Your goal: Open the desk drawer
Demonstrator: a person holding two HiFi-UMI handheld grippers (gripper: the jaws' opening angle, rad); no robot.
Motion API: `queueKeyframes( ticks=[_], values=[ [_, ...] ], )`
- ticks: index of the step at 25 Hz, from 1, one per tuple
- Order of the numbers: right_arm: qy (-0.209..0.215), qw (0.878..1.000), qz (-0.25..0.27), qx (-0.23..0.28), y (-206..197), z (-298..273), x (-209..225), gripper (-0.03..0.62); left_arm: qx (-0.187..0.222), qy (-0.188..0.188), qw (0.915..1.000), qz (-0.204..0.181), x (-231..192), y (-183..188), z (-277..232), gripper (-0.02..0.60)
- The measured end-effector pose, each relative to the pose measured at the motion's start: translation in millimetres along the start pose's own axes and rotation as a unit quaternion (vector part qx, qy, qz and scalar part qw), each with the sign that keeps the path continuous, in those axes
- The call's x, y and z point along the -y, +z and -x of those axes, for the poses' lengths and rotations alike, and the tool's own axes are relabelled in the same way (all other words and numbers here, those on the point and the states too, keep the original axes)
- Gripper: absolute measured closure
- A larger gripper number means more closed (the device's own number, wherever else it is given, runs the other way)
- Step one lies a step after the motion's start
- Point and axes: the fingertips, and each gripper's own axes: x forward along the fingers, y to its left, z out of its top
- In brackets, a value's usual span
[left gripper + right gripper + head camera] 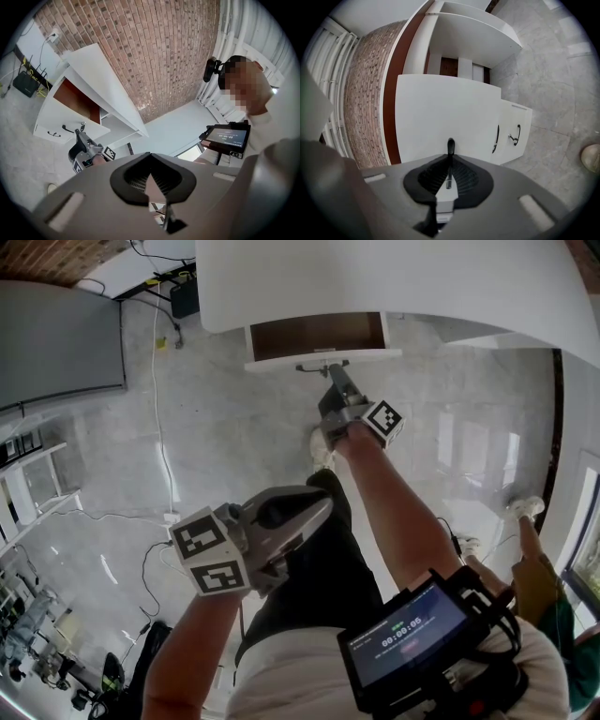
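Left gripper (319, 510): jaws pressed together on nothing, well back from the desk drawer (319, 337).
Desk drawer: pulled partway out beneath the desktop (394, 277), brown inside showing.
Right gripper (334, 370): clamped on the handle (450, 145) at the drawer's front.

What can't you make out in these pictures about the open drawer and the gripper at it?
1. Head view: what lies in the drawer is hidden, because the desk top overhangs it and only a brown inner wall shows.
2. Right gripper view: only a dark tip of the handle shows above the shut right gripper, whose body hides the rest.
3. Head view: the print on the chest screen is too small to read.
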Motion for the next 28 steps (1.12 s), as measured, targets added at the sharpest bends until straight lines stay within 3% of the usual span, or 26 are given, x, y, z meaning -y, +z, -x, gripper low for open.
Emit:
queueKeyframes(
  ticks=[11,18,21,25,28],
  values=[
    [-0.001,1.000,0.025,-0.015,-17,22,-7,0.548,0.009,-0.006,0.9999,-0.012,6,6,15,0.577],
    [-0.009,0.999,0.044,-0.026,-29,75,-42,0.548,-0.006,-0.024,0.9991,-0.033,56,-8,22,0.577],
    [0.008,0.998,0.056,-0.036,-40,90,-66,0.548,-0.011,-0.028,0.9988,-0.039,77,-16,31,0.577],
    [0.015,0.994,0.085,-0.063,-61,117,-106,0.549,-0.017,-0.038,0.9976,-0.056,121,-26,48,0.577],
    [0.020,0.991,0.102,-0.089,-78,118,-121,0.549,-0.015,-0.039,0.9971,-0.064,131,-24,55,0.577]
  ],
)
